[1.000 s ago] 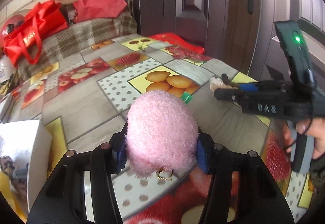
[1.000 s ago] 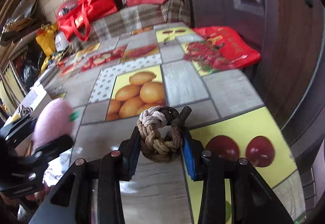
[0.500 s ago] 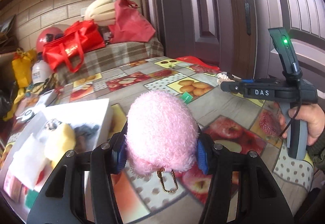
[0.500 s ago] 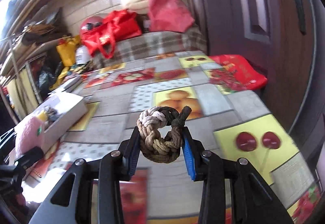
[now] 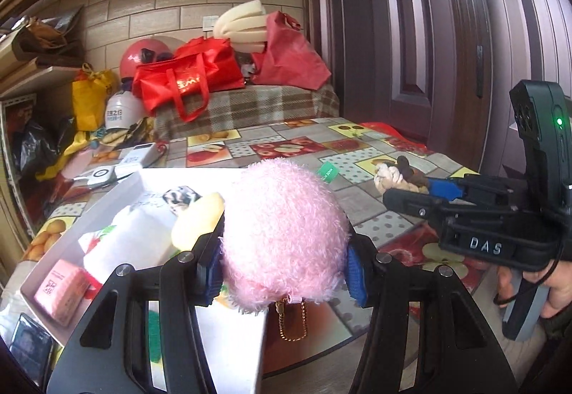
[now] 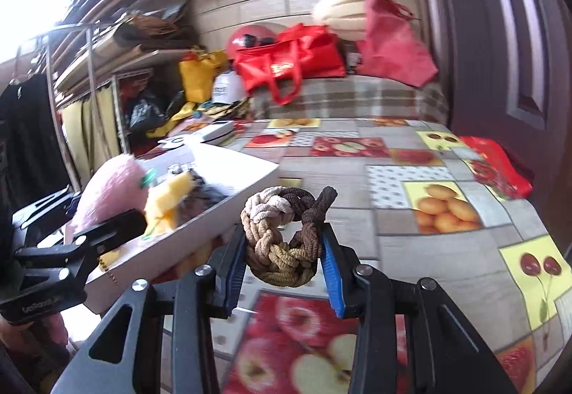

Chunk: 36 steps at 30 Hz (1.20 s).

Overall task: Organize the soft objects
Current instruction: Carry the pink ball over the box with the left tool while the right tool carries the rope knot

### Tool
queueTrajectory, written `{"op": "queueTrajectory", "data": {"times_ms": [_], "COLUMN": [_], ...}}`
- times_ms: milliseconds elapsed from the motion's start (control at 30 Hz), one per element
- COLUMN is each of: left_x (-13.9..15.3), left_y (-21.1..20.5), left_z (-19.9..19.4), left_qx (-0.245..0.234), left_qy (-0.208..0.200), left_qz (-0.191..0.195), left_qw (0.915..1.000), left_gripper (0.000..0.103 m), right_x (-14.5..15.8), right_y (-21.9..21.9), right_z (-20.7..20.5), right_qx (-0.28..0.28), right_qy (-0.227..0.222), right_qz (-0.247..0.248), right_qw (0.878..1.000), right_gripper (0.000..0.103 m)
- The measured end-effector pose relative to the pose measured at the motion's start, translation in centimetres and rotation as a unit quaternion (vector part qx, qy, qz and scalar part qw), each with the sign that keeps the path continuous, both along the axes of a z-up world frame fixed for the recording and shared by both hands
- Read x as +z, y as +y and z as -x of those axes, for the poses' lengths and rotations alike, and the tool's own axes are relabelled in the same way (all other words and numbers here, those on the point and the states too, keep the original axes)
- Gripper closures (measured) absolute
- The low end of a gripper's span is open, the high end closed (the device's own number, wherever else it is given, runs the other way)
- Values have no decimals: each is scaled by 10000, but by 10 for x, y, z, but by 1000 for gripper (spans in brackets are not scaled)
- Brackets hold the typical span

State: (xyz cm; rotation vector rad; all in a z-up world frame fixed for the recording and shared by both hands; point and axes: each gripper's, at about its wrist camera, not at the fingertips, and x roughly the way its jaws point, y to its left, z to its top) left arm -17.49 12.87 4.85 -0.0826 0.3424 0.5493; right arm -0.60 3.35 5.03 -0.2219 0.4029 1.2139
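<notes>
Now white box (image 5: 118, 194) nearer, both grips unchanged

The pink pompom (image 5: 284, 237) is shaggy, fuzzy plush with a thin brass-coloured metal chain (image 5: 291, 322) hanging under it. The braided rope ring (image 6: 282, 237) is coarse, matt cord in cream, tan and dark brown. Both tongs are matt black plastic with ribbed blue pads (image 6: 330, 272). The desk's fruit-print cover (image 6: 425, 215) looks like smooth, slightly glossy oilcloth. The white box (image 6: 236, 194) is matt cardboard.
</notes>
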Motion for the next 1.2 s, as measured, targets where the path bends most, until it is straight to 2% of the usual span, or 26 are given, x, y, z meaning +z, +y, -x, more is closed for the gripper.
{"op": "queueTrajectory", "data": {"times_ms": [367,533,867,1200], "left_x": [0,-2,-6,-6], "left_y": [18,31,46,56], "left_z": [33,45,53,61], "left_qx": [412,639,942,1096], "left_qy": [-153,-207,-155,-167], "left_qz": [65,219,305,318], "left_qw": [9990,9975,9950,9933], "left_gripper": [49,49,49,49], "right_x": [-3,-3,-3,-3], "right_y": [19,26,42,55], "right_z": [30,42,62,72], "right_qx": [275,399,657,819], "right_qy": [-242,-302,-493,-452], "right_qz": [48,46,79,88], "right_qw": [9993,9987,9966,9956], "right_gripper": [65,65,65,65]}}
